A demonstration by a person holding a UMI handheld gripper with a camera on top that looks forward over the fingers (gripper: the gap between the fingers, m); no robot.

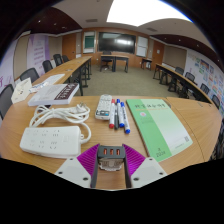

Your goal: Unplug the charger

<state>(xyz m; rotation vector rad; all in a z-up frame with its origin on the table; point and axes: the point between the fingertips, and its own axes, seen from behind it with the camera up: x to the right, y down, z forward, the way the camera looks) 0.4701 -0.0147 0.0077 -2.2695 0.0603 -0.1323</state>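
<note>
Your gripper (111, 160) clamps the charger (111, 154) between both pads, holding it clear of the power strip (50, 139).

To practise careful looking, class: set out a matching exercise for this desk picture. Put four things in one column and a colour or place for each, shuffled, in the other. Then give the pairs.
Things:
1. book
2. pens
3. near power strip
4. small grey object

Colour or place:
A. between the fingers of the gripper
B. green
C. blue and red
D. white, ahead and left of the fingers

Pairs: 1-B, 2-C, 3-D, 4-A
</note>
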